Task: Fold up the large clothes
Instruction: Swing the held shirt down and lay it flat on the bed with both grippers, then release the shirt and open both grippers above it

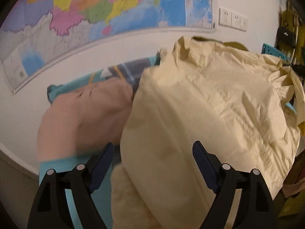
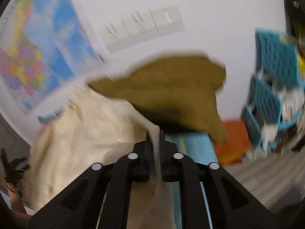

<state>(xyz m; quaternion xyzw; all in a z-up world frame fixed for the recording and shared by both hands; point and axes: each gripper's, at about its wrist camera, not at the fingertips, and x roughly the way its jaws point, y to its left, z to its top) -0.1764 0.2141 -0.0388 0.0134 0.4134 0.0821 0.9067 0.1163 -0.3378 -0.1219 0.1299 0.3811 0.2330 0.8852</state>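
The left claw (image 1: 152, 152) is released above the cream jacket (image 1: 209, 99), which spreads ahead of it. The right claw (image 2: 156, 139) is clenched on what looks like the jacket's edge.

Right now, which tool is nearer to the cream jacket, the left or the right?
Right. The right tool is shut on an edge of the cream jacket. The left tool hangs open just over the jacket, its fingers not gripping it.

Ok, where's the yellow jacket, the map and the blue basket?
Cream jacket (image 1: 219, 105), left wrist view, its quilted middle.
Wall map (image 1: 114, 5), left wrist view, its coloured part.
Blue basket (image 2: 274, 57), right wrist view, its lattice wall.
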